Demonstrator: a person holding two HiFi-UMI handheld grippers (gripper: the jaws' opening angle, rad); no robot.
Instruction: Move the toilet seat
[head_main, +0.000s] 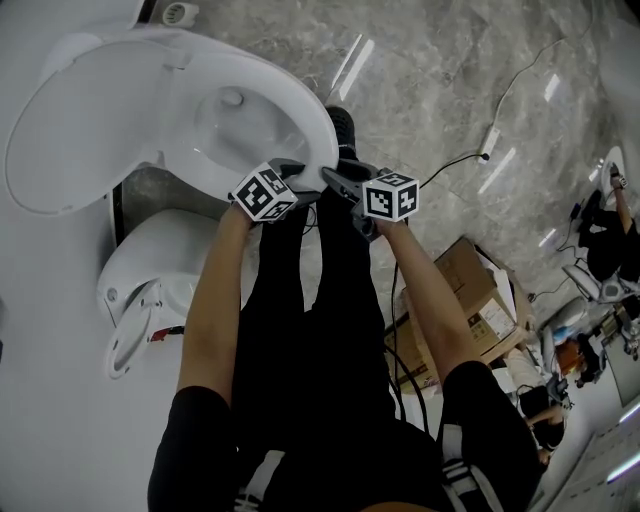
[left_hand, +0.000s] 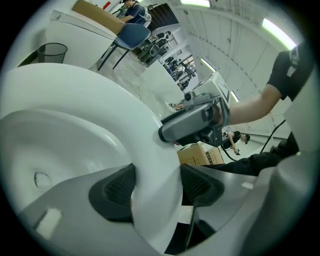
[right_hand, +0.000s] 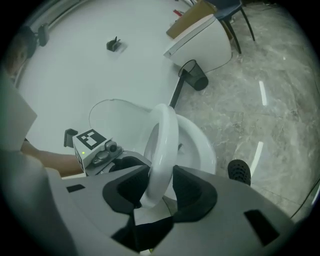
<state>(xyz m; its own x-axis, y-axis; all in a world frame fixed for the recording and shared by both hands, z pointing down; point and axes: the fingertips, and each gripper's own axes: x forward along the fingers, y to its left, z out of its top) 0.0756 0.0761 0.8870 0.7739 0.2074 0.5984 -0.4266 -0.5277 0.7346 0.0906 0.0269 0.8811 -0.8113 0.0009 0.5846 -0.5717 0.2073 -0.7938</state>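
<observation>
A: Nearest to us, what are the tools doing?

B: We note the left gripper (left_hand: 157, 186) clamped on the front rim of the toilet seat (right_hand: 163, 140), one pad on each face. The right gripper (right_hand: 160, 188) sits just beside it, to its right. It is pinched narrow on the same rim, pads against both sides.

A: Where is the seat?

B: Raised at the front, tilted up off the toilet bowl (right_hand: 202, 150) and hinged at the far end. In the right gripper view we see it nearly edge-on. The lid (head_main: 65, 140) stands open beyond it, near the white wall.

A: Its look?

B: A glossy white ring, smooth, with a thick rounded rim. We see no cracks or marks and judge it hard and slick.

A: Risks from here?

B: Slip is our main worry. Both pads grip a curved, polished edge, so the seat could slide out and slam onto the bowl. Uneven lifting by the two hands could twist the hinge. The grippers sit so close together that they could knock each other. The person's shoe (right_hand: 239, 172) rests on the marble floor (head_main: 430, 80) just in front of the bowl, under the seat's front edge.
</observation>
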